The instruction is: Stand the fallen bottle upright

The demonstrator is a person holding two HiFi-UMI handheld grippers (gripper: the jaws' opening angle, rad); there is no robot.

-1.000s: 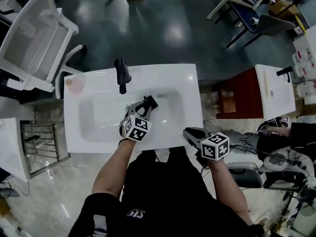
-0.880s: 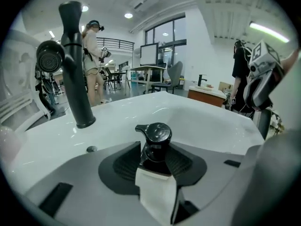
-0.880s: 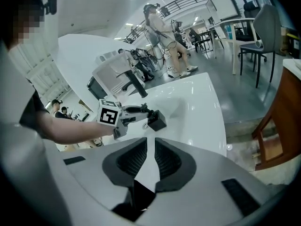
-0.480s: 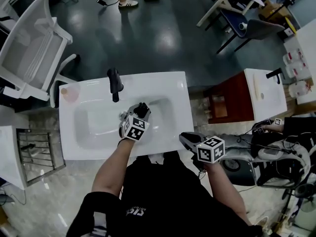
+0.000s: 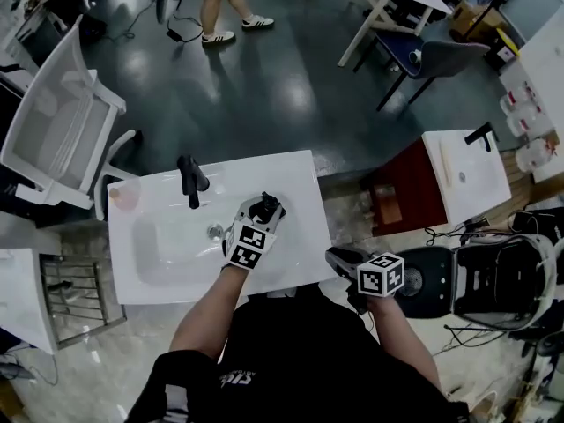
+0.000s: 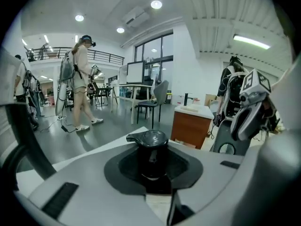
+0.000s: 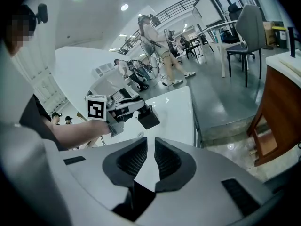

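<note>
A white washbasin counter (image 5: 295, 176) stood in a large workshop with a dark, glossy floor.

The left gripper (image 5: 267, 208) reached over the right side of the basin. Its jaws were closing on a black bottle (image 6: 152, 150), with the pads pressed against the body just below a spouted cap. The cap pointed upward in the left gripper view. From the right gripper view the bottle seemed lifted off the white surface, though whether its base touched could not be confirmed.

The likely risk was a slip. The bottle looked smooth and round, and with the grip shifting it could twist or slide between the pads. If it were lowered onto the sloping basin wall instead of flat counter, or let go before its base sat level, it would probably topple again.

The bottle sat squarely between the left jaws, deep against the pads and centred, its cap rising above them.

A black faucet (image 5: 190, 181) stood behind the basin, well apart from the bottle. The right gripper (image 7: 145, 160) hovered off the counter's right front corner, jaws nearly together with only a thin gap and nothing held. Beyond were a white chair (image 5: 53, 130) and a person walking (image 5: 220, 7).
</note>
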